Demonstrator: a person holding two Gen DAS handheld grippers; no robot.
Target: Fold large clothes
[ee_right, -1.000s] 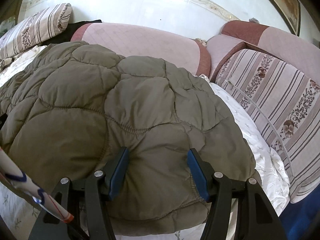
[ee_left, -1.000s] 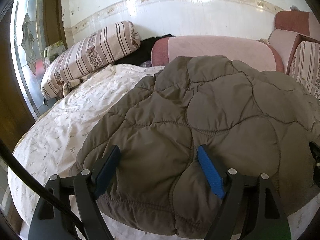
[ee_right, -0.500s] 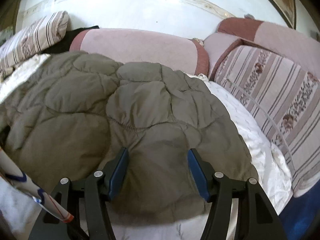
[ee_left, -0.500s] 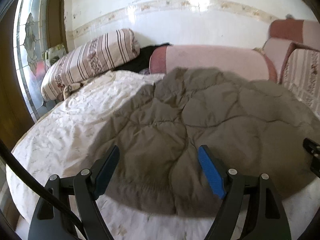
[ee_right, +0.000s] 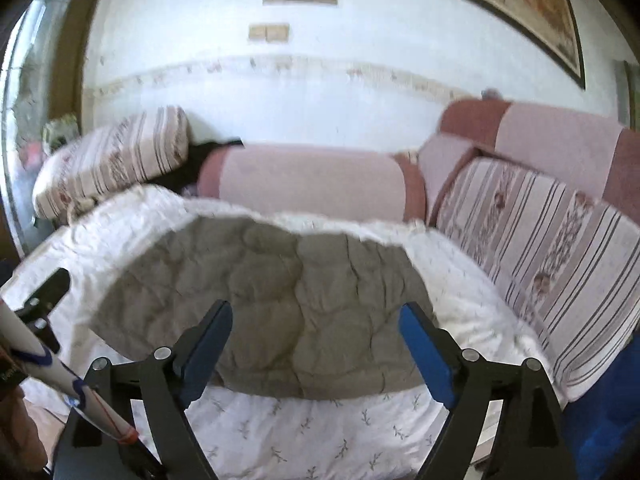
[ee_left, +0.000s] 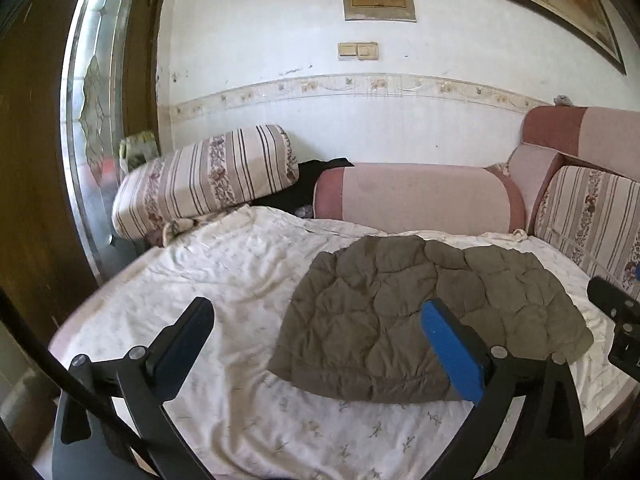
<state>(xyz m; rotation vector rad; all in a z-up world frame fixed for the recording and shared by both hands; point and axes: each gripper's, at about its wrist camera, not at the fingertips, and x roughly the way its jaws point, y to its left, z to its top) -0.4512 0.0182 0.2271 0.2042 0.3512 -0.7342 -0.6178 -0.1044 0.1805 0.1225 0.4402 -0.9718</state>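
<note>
A bed under a white sheet with a small sprig print fills the lower part of both views. Behind it runs a white wall with a patterned border strip. A striped pillow lies at the far left, a pink bolster along the wall, and a striped cushion on the right. A dark wooden door with a glass panel stands at the left.

The folded olive quilted jacket lies flat on the sheet, right of centre, its long axis running across the bed from left to right.

The left hand-held gripper and the right hand-held gripper hang above the near edge; their jaws have just been opening, spread wide with nothing between them.
</note>
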